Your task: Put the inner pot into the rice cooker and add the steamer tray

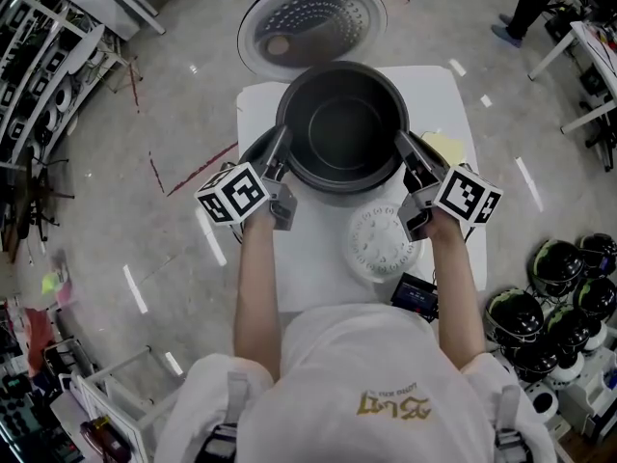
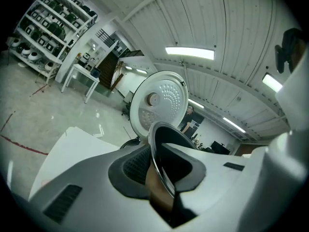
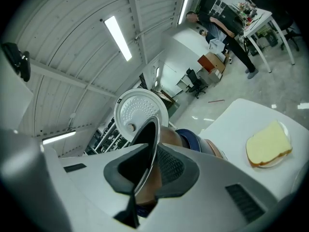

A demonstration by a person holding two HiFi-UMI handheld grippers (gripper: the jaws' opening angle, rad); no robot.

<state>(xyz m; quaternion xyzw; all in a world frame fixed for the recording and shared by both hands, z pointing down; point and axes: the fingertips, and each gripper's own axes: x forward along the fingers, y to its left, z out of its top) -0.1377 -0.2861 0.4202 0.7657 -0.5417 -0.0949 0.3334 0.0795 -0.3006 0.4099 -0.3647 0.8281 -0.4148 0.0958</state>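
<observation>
Pale polished floor spreads round the white square table (image 1: pixel 318 268) in front of you. From your head view you can count one dark round metal inner pot (image 1: pixel 342 123), one white perforated round steamer tray (image 1: pixel 384 244), one rice cooker (image 1: pixel 249 157) with its round white lid (image 1: pixel 310 25) swung open, and two grippers. Your left gripper (image 1: pixel 281 150) is clamped on the pot's rim at its left side and your right gripper (image 1: pixel 406 150) at its right side. Between them the inner pot hangs over the cooker's open body, with nothing inside it. The steamer tray lies flat on the table just in front of your right gripper, apart from the pot.

Your left gripper view shows what the head view cannot: the thin rim (image 2: pixel 161 163) pinched between both dark pads, the open lid (image 2: pixel 159 103) beyond it. Your right gripper view shows the same pinch on the opposite rim (image 3: pixel 147 153), plus the pot's coppery outer wall (image 3: pixel 169 139) standing above the cooker's dark body (image 3: pixel 195 140). That view also gives the clearest look at one yellow slab (image 3: pixel 269 144) lying near the table's right edge.
</observation>
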